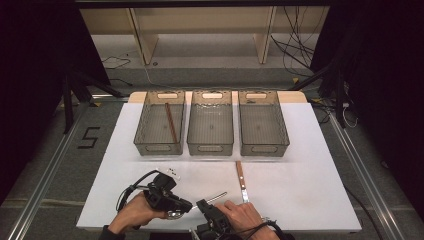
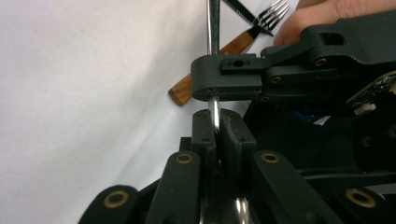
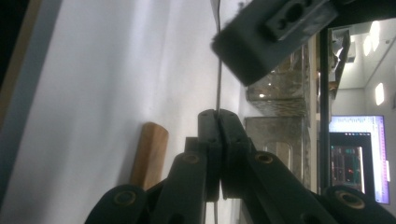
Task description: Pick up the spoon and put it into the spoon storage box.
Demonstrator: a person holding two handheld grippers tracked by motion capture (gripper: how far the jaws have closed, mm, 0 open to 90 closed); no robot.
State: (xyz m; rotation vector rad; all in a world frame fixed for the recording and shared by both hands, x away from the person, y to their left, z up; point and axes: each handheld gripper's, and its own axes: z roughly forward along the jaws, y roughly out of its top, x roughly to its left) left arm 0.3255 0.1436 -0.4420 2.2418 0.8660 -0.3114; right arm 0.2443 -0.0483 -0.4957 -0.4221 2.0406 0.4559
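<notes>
both grippers, left (image 1: 186,206) & right (image 1: 202,204), clamped on the metal utensil (image 1: 216,197) low over the table's (image 1: 300,190) near edge; let one go b4 lifting, keep it level

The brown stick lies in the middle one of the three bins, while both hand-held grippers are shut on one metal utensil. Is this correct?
Not quite. The high view shows the brown stick in the left bin, not the middle bin. The rest holds: the left hand-held gripper and the right hand-held gripper are both shut on one metal utensil.
</notes>
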